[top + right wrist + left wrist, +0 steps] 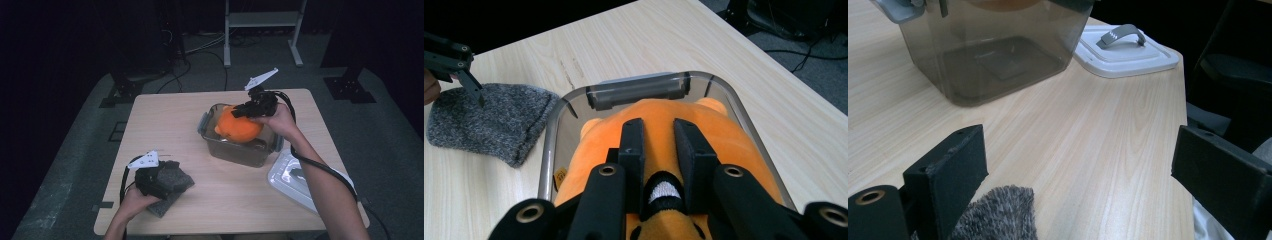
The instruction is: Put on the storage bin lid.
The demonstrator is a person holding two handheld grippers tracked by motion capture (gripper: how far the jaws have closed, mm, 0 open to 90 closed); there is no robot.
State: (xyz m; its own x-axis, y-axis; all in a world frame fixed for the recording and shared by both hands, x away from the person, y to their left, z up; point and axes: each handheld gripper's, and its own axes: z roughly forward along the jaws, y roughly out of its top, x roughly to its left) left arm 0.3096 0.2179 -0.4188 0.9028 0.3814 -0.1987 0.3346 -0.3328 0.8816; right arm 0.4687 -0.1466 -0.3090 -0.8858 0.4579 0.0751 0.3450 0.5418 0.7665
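An orange plush toy [239, 127] hangs partly inside a clear plastic container [220, 145] at the table's middle right. My right gripper [247, 107] is shut on the orange plush toy [659, 125], its black jaws pinching the plush from above over the container's rim [639, 90]. A grey knitted cloth [172, 185] lies near the front left edge, and my left gripper [160, 182] rests over it, open. In the left gripper view the wide-apart jaws frame bare wood, with the grey cloth [995, 212] at the lower left and my left gripper [1078, 165] pointing toward the container [998, 55].
A white lid with a grey handle [295, 175] lies at the right front edge of the table [165, 120], beside the container; it also appears as the lid [1125, 50] beyond the container. Dark floor, cables and a white stand leg surround the table.
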